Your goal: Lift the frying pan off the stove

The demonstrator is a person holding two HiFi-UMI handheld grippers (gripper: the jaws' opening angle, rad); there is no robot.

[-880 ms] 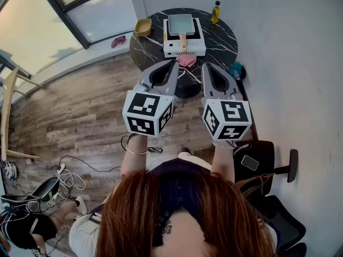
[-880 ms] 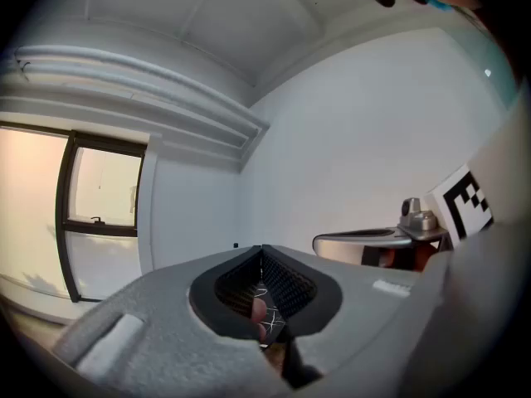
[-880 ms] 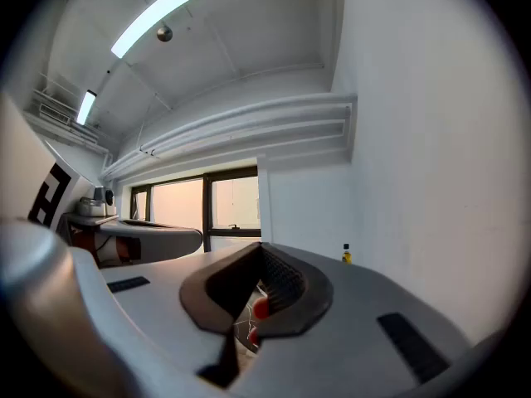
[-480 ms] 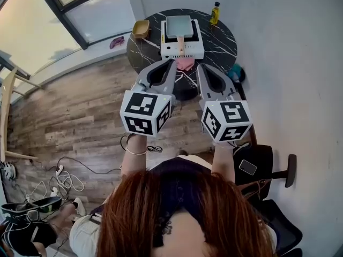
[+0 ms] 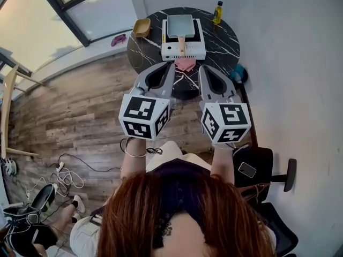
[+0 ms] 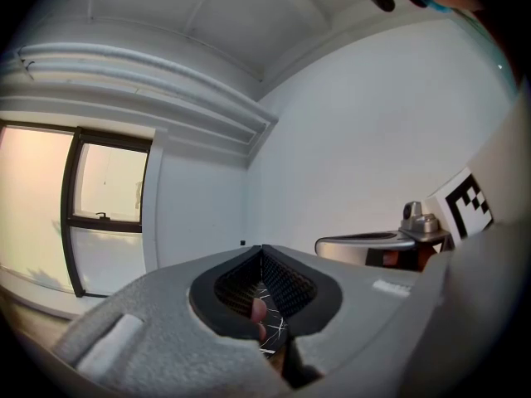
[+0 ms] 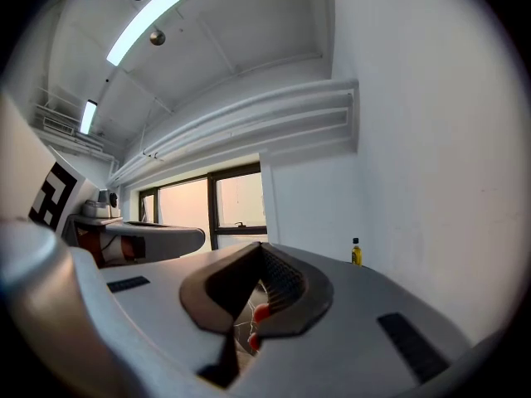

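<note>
A square grey frying pan (image 5: 180, 25) with a wooden handle (image 5: 182, 43) sits on a white stove (image 5: 184, 50) on the round black marble table (image 5: 220, 44). The handle points toward me. My left gripper (image 5: 172, 65) and right gripper (image 5: 203, 68) are held side by side in the air, short of the table's near edge, and both point at the stove. Both are shut with nothing between the jaws, as the left gripper view (image 6: 262, 248) and the right gripper view (image 7: 263, 246) also show.
A pink cloth (image 5: 186, 64) lies in front of the stove. A yellow bowl (image 5: 142, 28) sits at the table's left edge, an oil bottle (image 5: 217, 12) at its far right. A white wall runs along the right. Cables (image 5: 67, 178) lie on the wooden floor.
Both grippers have drifted very slightly toward me and stay shut. Nothing on the table has moved.
</note>
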